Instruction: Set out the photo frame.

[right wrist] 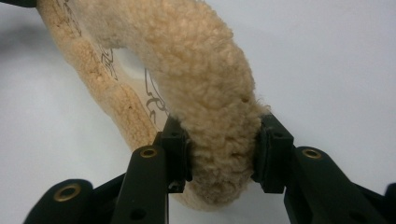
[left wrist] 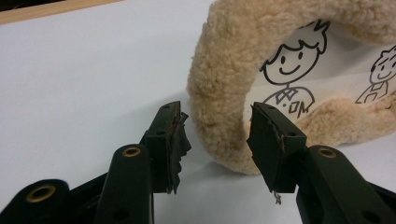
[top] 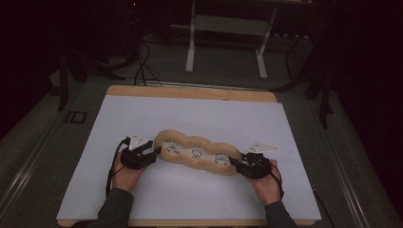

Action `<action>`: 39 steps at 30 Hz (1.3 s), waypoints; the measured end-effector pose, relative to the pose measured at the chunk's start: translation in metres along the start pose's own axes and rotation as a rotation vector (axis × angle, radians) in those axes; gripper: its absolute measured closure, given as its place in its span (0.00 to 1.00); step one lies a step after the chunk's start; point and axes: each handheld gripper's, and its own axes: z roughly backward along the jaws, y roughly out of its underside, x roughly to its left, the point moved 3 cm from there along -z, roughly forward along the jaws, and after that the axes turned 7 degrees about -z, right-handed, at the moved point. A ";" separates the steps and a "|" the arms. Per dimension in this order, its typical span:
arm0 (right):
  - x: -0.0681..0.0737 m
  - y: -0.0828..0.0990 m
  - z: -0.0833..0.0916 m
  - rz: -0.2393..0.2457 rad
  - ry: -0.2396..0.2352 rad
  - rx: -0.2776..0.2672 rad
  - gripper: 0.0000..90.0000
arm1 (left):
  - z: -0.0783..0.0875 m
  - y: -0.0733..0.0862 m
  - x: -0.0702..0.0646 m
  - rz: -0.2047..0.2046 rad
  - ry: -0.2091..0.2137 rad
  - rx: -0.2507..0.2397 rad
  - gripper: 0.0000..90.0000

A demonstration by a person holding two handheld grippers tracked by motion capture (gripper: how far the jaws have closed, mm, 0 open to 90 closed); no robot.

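Note:
A long tan fleece cushion [top: 197, 154] lies across the white-covered table, its white inner panel printed with cartoon children [left wrist: 292, 70]. My left gripper [top: 158, 150] is at the cushion's left end. In the left gripper view its jaws [left wrist: 217, 107] stand apart on either side of the fuzzy rim [left wrist: 219, 93], and the pads do not press on it. My right gripper [top: 234, 161] is at the cushion's right end. In the right gripper view it [right wrist: 223, 122] is shut on the thick fleece rim [right wrist: 205, 70], with both pads sunk into the pile.
A white sheet [top: 142, 118] covers a wooden board whose bare edge [top: 190, 91] shows at the far side. Beyond the table stand a metal frame's legs [top: 190, 47] and loose cables [top: 140, 66] on a dark floor. Bare sheet lies around the cushion.

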 end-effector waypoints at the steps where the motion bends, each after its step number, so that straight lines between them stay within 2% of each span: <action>1: 0.000 0.000 0.000 0.000 0.000 0.000 0.69 | -0.001 0.000 0.000 -0.001 0.001 0.006 0.61; 5: 0.000 0.000 0.000 0.002 -0.002 0.000 0.69 | -0.004 -0.002 -0.003 -0.021 0.010 0.008 0.61; 8: 0.000 0.000 0.000 -0.003 -0.004 0.001 0.69 | -0.006 -0.003 -0.004 -0.034 0.000 0.018 0.61; 17: -0.001 0.005 0.000 -0.033 -0.004 0.014 0.67 | -0.011 -0.004 -0.004 -0.022 -0.009 0.020 0.65; 23: -0.004 0.009 -0.003 -0.070 -0.030 0.052 0.69 | -0.013 -0.004 -0.004 -0.006 -0.018 0.014 0.69; 29: -0.003 0.008 -0.002 -0.037 -0.016 0.053 0.71 | -0.012 -0.004 -0.003 0.020 -0.010 0.018 0.76; 39: -0.006 0.007 -0.001 -0.039 -0.009 0.050 0.71 | -0.007 -0.006 -0.006 0.030 -0.015 -0.005 0.77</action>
